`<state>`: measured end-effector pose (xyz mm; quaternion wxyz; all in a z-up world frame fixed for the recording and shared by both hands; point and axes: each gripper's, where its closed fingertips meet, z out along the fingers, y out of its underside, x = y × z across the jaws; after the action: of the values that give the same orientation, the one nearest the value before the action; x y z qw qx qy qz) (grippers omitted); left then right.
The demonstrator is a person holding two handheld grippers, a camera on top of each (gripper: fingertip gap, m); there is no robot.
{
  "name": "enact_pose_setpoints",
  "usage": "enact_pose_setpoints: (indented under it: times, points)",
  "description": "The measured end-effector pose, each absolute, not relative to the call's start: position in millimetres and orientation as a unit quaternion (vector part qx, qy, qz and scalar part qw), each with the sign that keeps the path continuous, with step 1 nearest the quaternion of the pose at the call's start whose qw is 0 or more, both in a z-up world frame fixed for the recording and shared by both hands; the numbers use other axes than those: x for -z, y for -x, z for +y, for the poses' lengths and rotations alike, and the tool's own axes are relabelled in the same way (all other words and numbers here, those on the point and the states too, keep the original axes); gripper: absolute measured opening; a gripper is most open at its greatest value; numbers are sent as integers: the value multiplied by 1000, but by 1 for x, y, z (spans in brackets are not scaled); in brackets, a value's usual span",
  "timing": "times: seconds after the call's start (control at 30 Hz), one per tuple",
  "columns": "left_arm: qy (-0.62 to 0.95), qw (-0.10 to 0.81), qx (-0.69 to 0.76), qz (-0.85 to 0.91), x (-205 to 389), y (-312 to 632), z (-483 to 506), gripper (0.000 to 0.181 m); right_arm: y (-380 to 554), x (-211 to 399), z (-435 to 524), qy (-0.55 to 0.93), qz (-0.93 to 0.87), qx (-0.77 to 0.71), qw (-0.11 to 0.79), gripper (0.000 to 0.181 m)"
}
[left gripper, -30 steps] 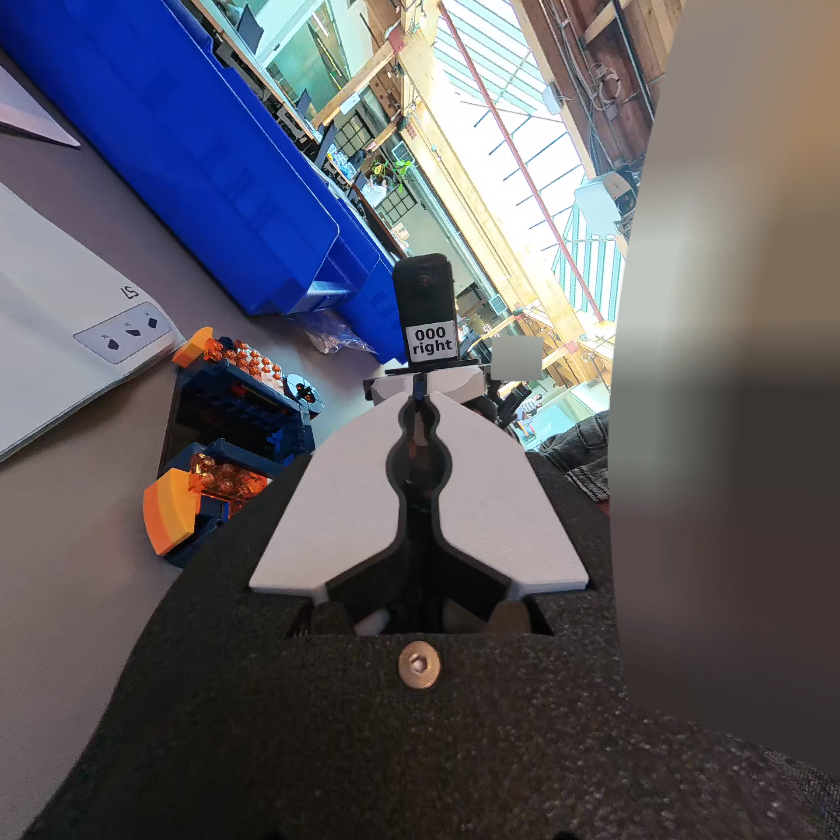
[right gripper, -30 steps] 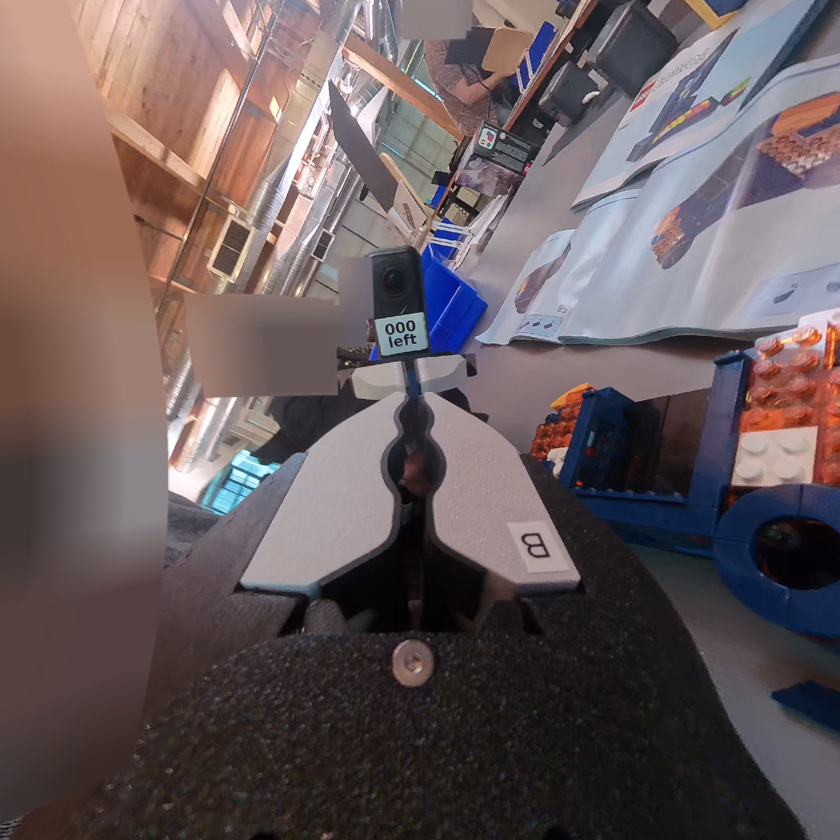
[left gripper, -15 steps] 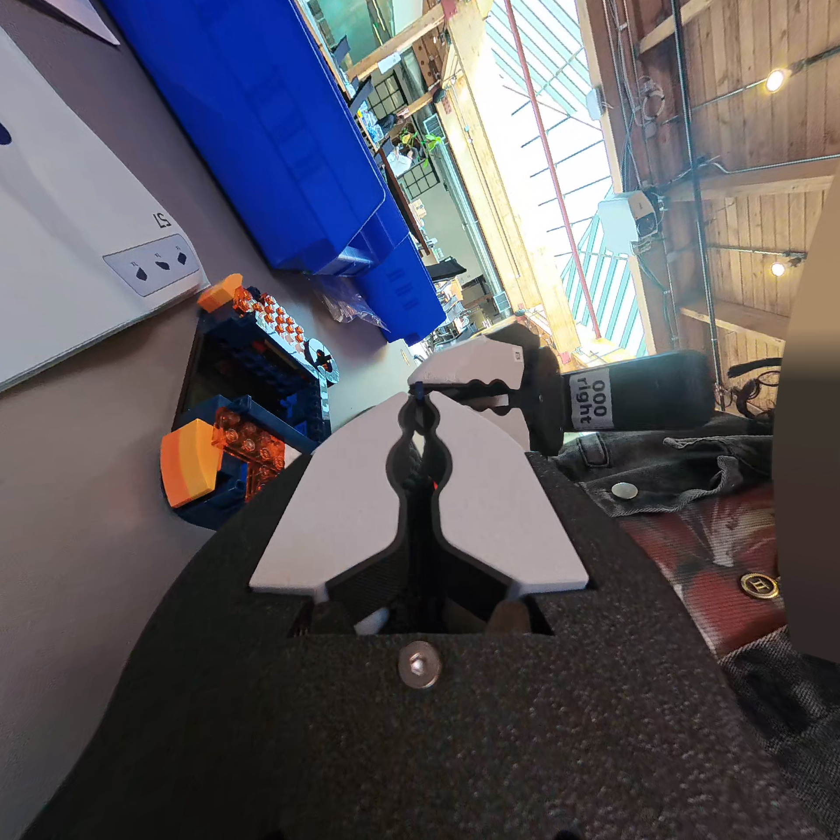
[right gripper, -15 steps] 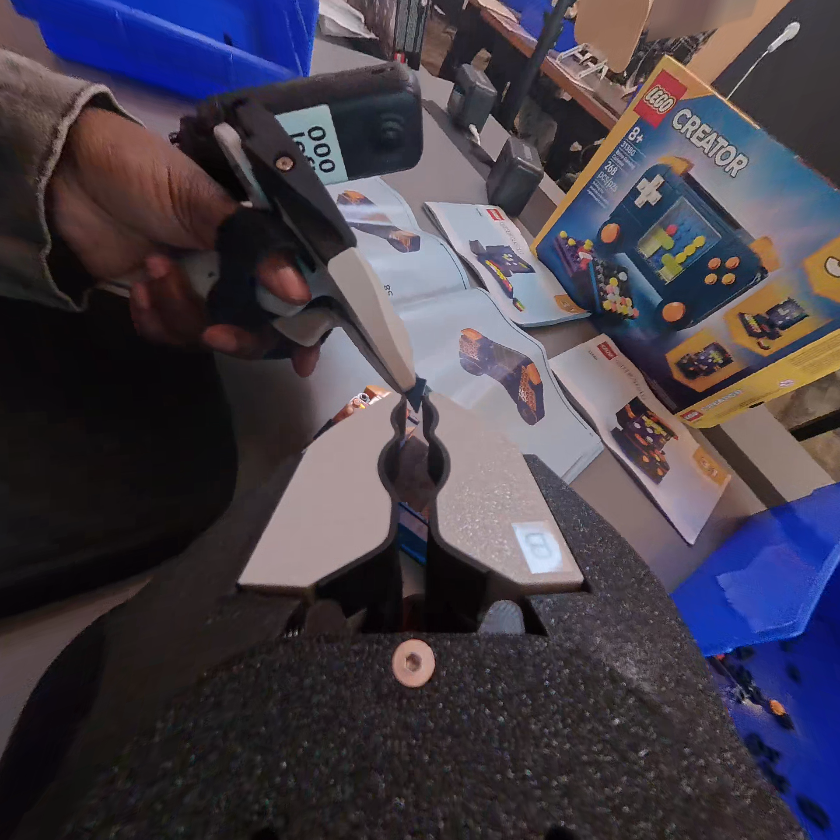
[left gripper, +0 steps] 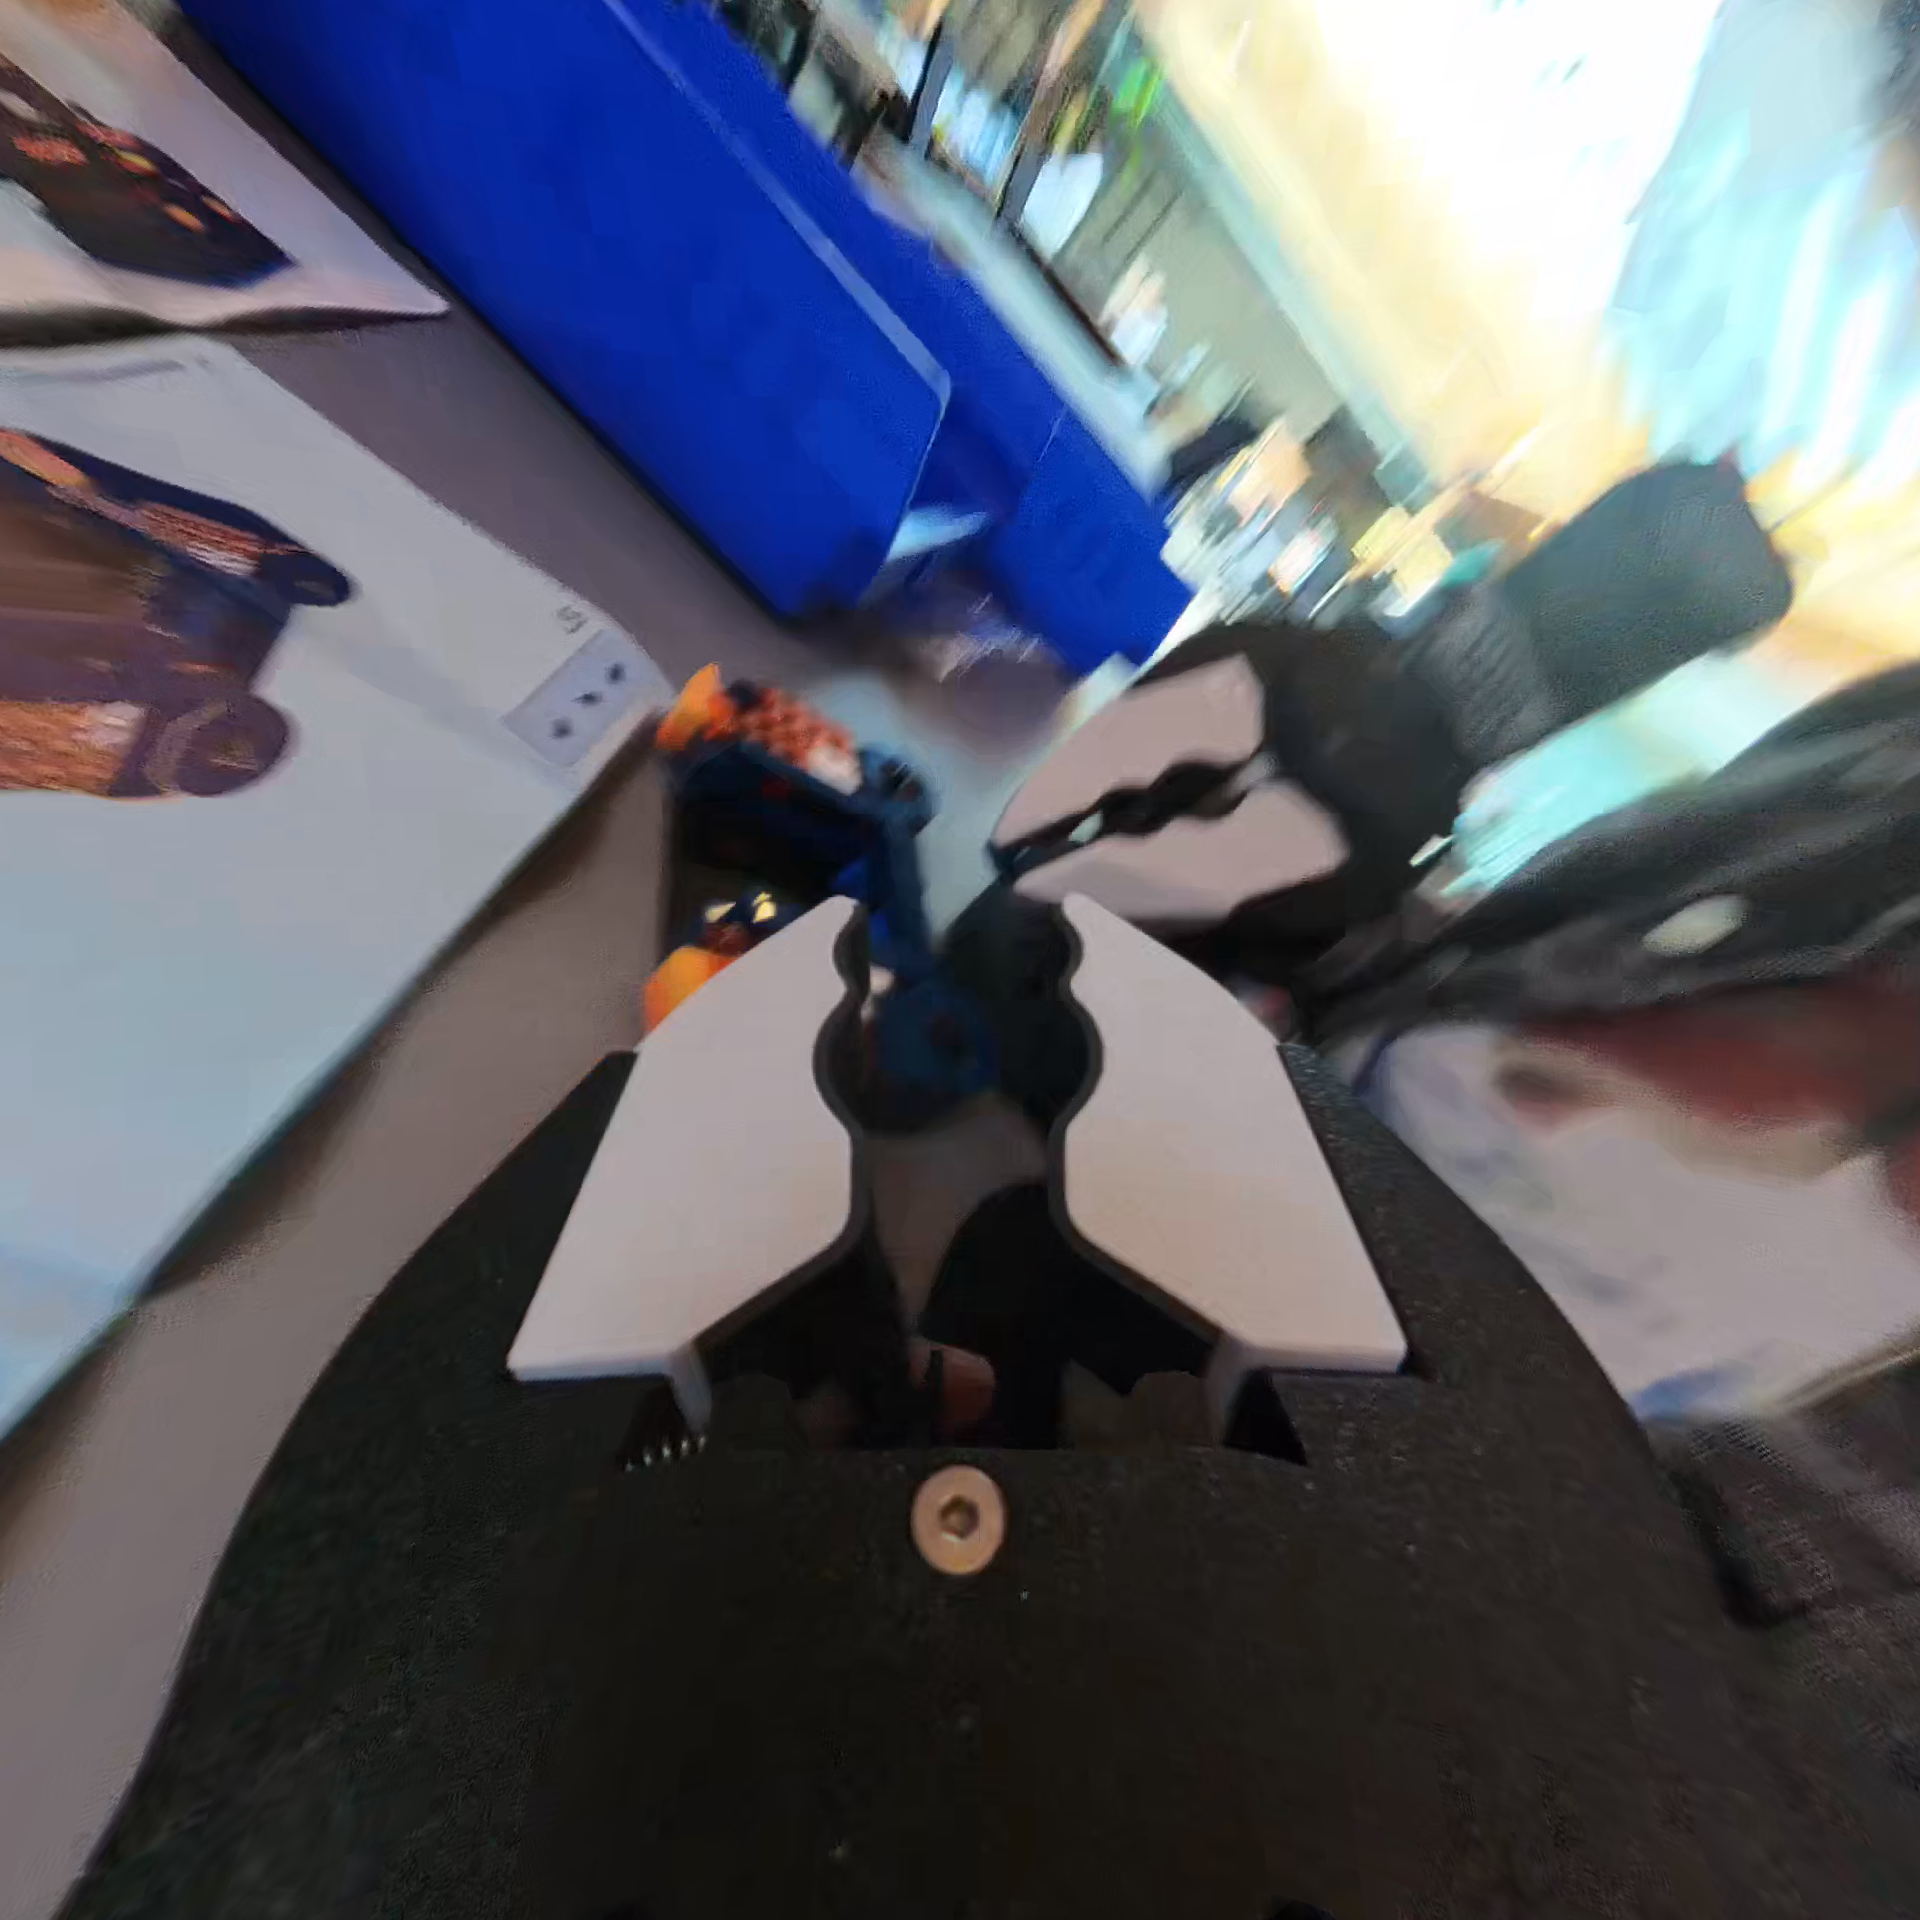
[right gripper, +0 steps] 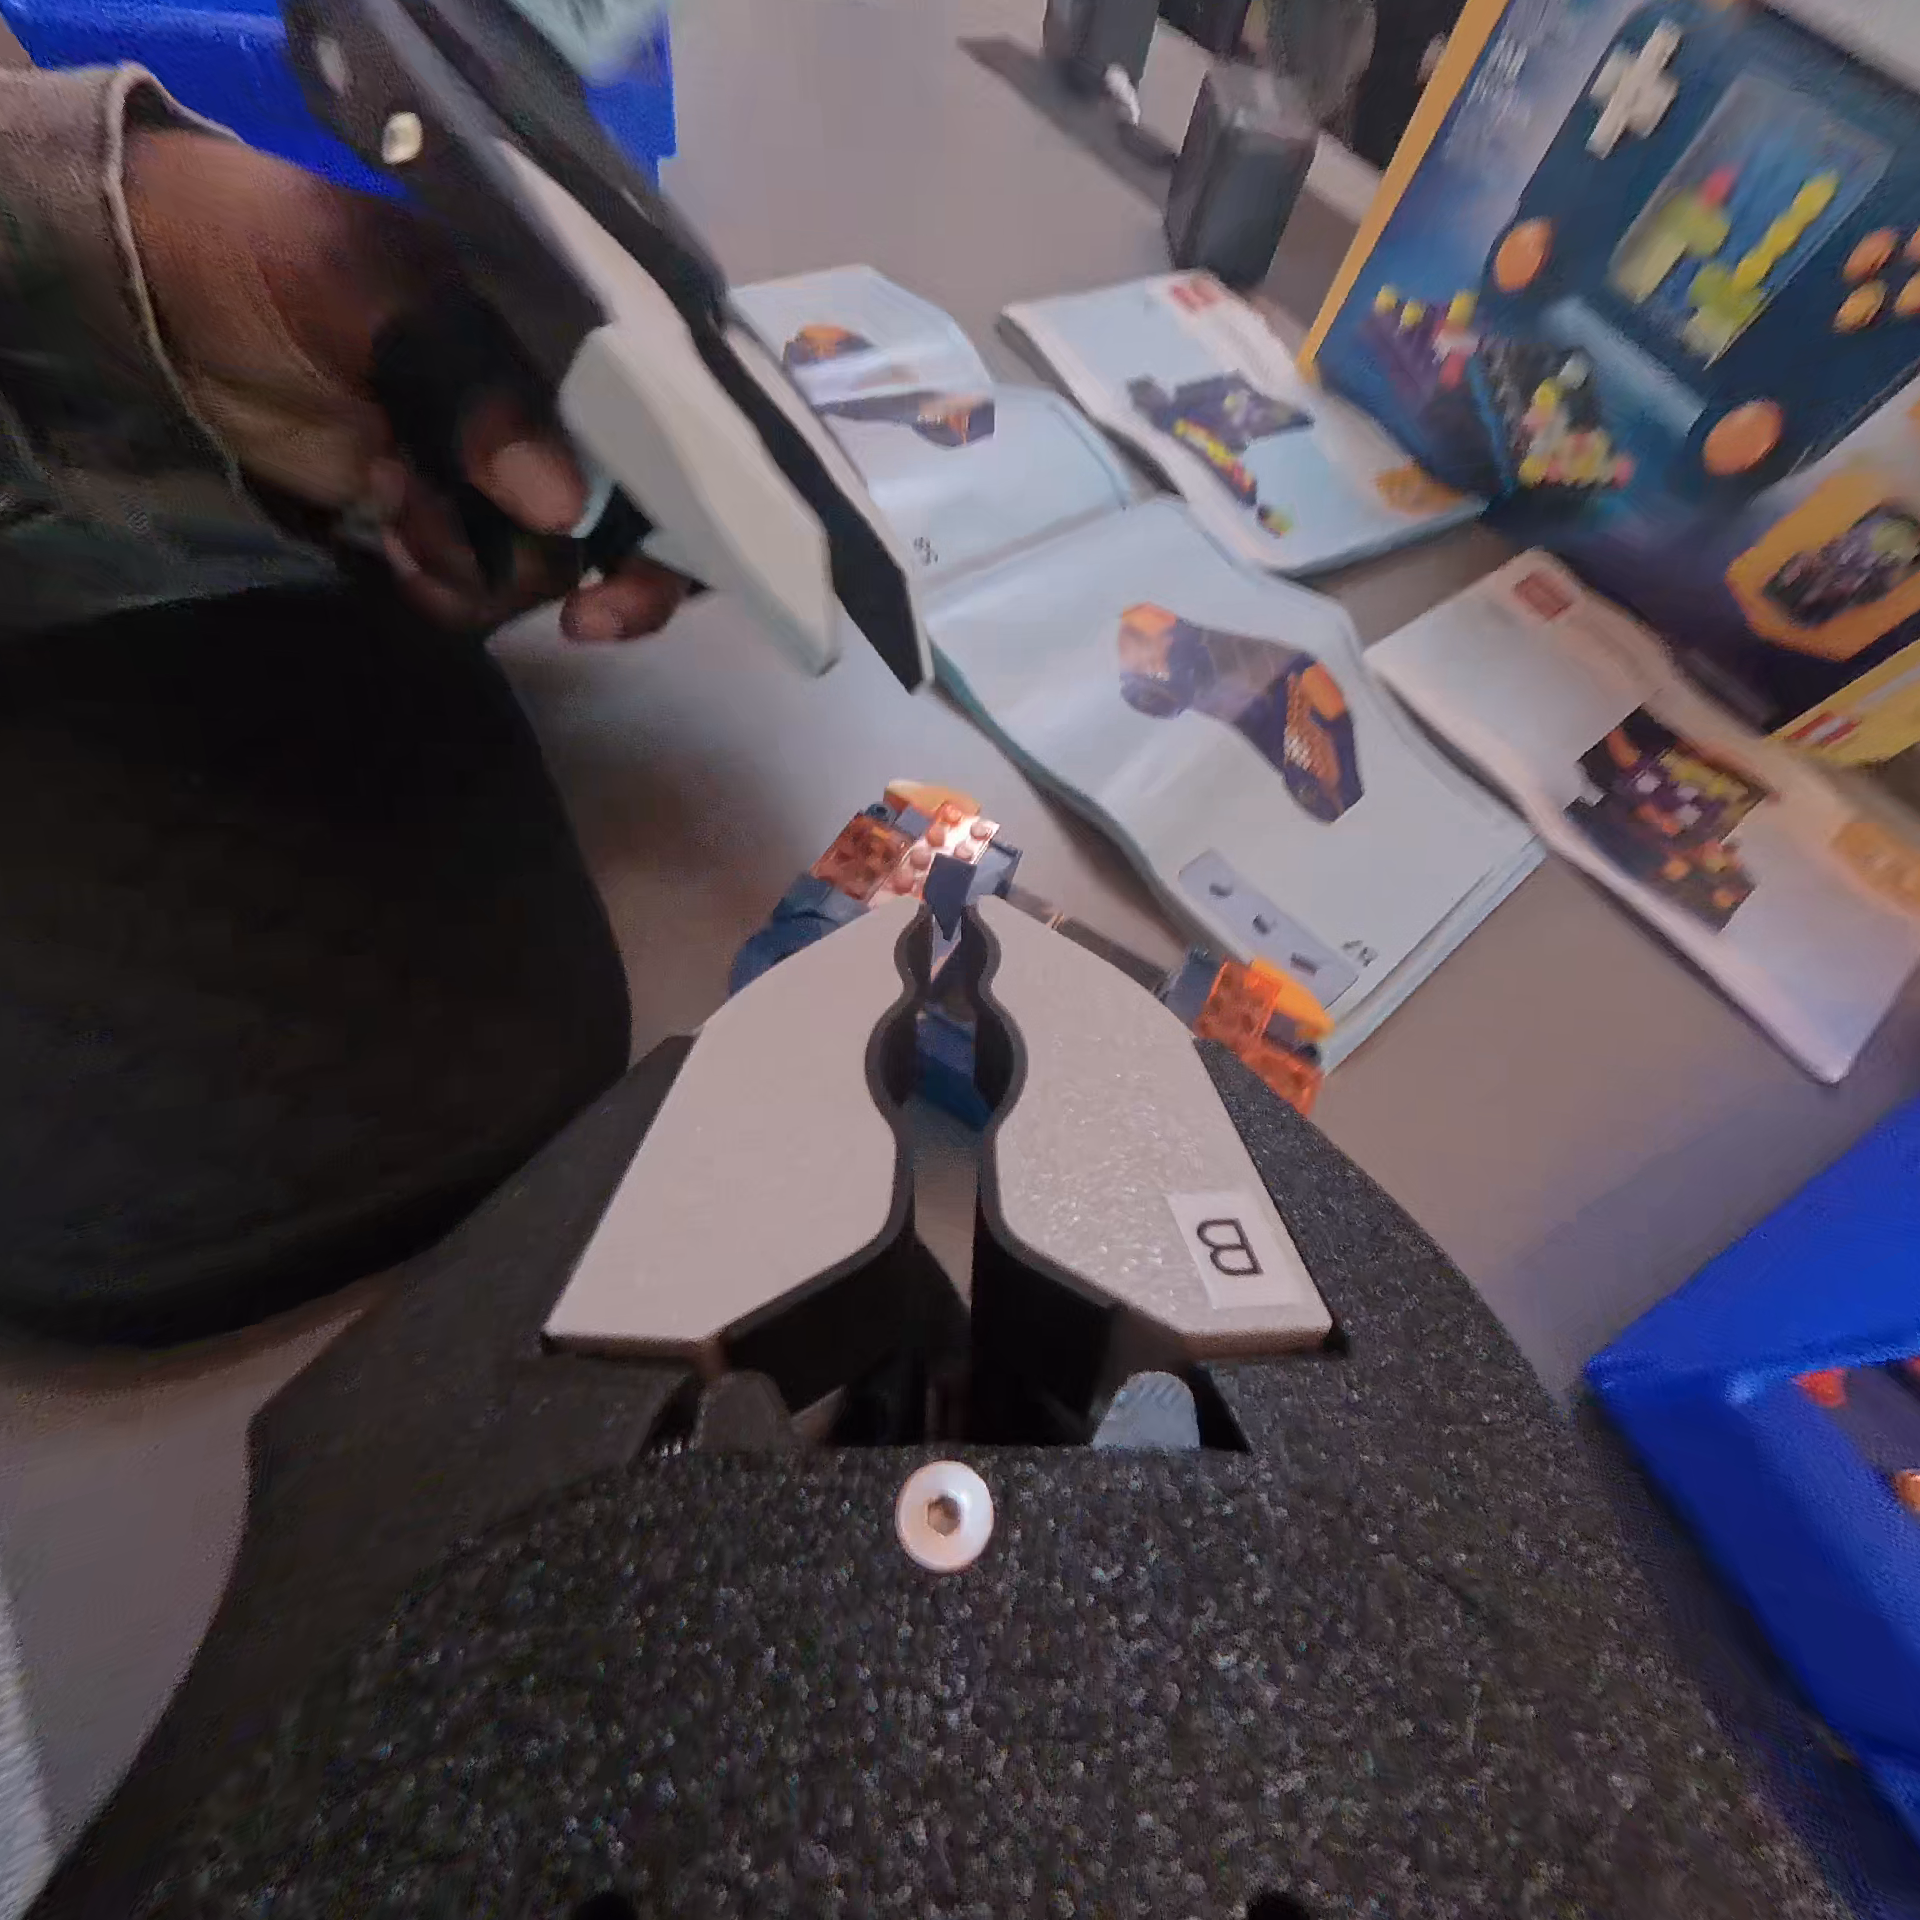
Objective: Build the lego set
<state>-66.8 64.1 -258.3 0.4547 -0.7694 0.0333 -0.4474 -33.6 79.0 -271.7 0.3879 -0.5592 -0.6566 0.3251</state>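
Since half a second earlier the left claw has let go of the small dark-blue piece and its fingers have parted to a moderate gap, so that the two claws, then tip to tip, are now separate; both views are smeared by motion. Grey tabletop: carries all items. Set box: dark blue and yellow, standing at the far right of the right wrist view. Blue bins: along the far edge in the left wrist view; another blue bin sits near right in the right wrist view. Open instruction booklets: spread flat between the box and the model. Partly built model: dark-blue frame with orange and transparent-orange bricks, lying on the tabletop just beyond both claws and beside the nearest booklet. Left claw in the right wrist view: held by a hand at upper left, raised above the model and empty. Right claw: fingers drawn narrow, pinching the dark-blue piece at their tips, directly over the model; whether the piece touches the model cannot be told.
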Motion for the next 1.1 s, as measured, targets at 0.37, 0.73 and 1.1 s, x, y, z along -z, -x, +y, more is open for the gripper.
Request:
enact_pose_setpoints:
  times: [0.37, 0.73, 1.1]
  points:
    - [853, 405, 59, 323, 322, 66, 63, 56, 31, 300, 70, 633, -652, -314, 274, 5]
    - [850, 438, 88, 278, 308, 60, 59, 40, 21, 301, 75, 624, -699, -254, 239, 5]
    - [836, 449, 154, 277, 311, 56, 56, 39, 26, 310, 73, 640, -713, -202, 202, 5]
